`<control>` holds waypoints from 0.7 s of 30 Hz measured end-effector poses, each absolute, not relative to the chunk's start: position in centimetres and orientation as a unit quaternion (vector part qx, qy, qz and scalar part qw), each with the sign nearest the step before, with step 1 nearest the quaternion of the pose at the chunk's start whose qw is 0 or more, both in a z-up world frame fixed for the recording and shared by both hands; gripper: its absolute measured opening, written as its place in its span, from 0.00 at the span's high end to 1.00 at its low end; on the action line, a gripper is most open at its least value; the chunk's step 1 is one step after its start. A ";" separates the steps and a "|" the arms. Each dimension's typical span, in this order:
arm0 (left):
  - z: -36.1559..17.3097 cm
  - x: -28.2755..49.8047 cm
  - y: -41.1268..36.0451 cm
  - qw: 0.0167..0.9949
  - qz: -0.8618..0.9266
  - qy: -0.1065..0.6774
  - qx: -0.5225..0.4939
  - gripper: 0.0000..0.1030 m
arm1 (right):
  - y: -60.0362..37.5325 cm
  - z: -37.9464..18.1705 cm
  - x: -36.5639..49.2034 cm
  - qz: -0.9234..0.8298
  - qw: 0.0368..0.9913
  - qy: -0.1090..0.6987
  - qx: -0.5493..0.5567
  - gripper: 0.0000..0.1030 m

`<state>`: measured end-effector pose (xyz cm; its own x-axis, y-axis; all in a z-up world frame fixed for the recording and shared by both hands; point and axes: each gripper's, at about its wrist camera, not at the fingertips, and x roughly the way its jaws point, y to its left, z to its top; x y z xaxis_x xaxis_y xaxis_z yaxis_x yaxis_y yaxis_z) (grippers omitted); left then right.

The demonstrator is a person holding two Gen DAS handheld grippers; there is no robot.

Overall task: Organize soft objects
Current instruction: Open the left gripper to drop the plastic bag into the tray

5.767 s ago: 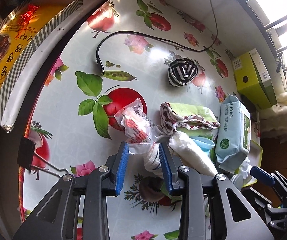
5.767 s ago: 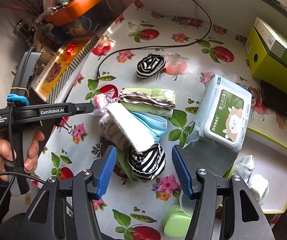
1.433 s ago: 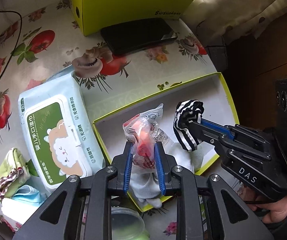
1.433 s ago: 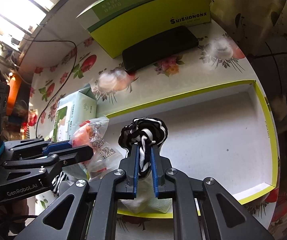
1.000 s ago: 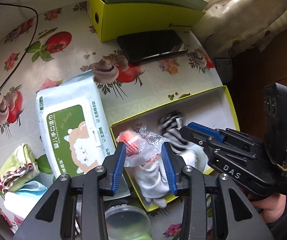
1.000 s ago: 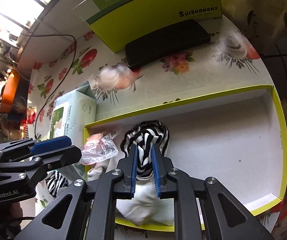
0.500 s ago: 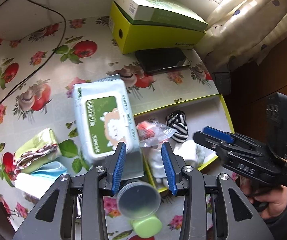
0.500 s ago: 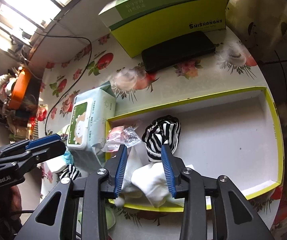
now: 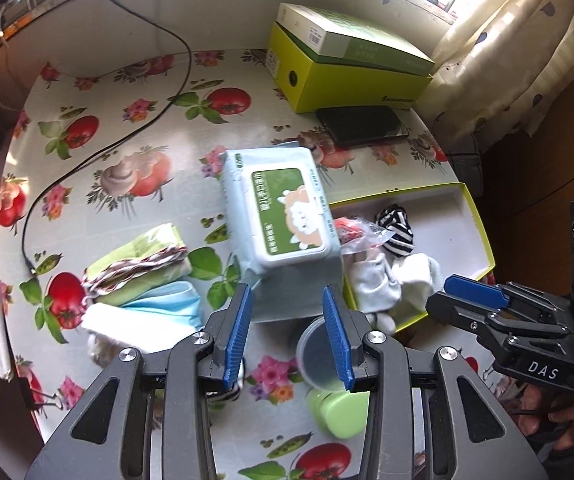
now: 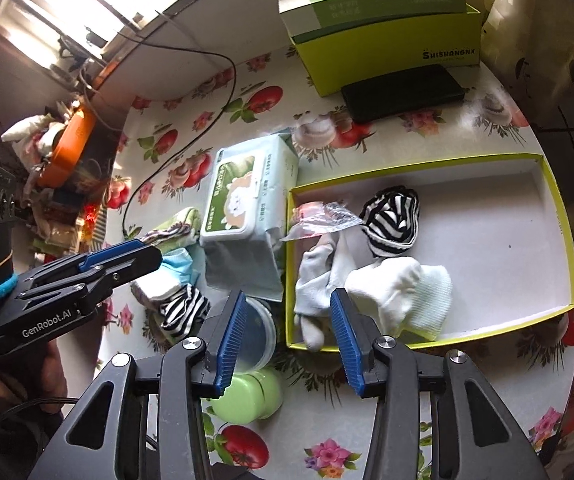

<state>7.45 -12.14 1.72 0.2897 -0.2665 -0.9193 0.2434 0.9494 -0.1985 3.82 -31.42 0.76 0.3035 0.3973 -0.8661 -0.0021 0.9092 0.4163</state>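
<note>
A shallow yellow-rimmed tray holds a black-and-white striped sock ball, a red item in a clear plastic bag and white socks. My left gripper is open and empty, above the wipes pack. My right gripper is open and empty, above the tray's near left corner. Folded cloths and another striped sock lie on the table to the left.
A green box and a black phone lie at the back. A clear cup and a green lid sit near the tray's front. A black cable runs across the flowered tablecloth.
Both grippers opened and let go: the bagged item and the striped sock ball now lie in the tray. Both grippers have pulled back and up from the tray.
</note>
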 end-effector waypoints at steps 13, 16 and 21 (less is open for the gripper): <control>1.3 4.8 -6.0 0.805 -0.118 0.579 -0.058 0.63 | -26.6 1.7 2.7 0.164 0.773 0.597 0.141 0.58; 0.7 4.4 -4.4 0.795 -0.114 0.590 -0.083 0.63 | -25.6 1.9 2.5 0.169 0.772 0.597 0.135 0.58; 0.3 3.7 -1.7 0.791 -0.100 0.593 -0.115 0.63 | -24.1 2.4 2.1 0.178 0.775 0.595 0.119 0.58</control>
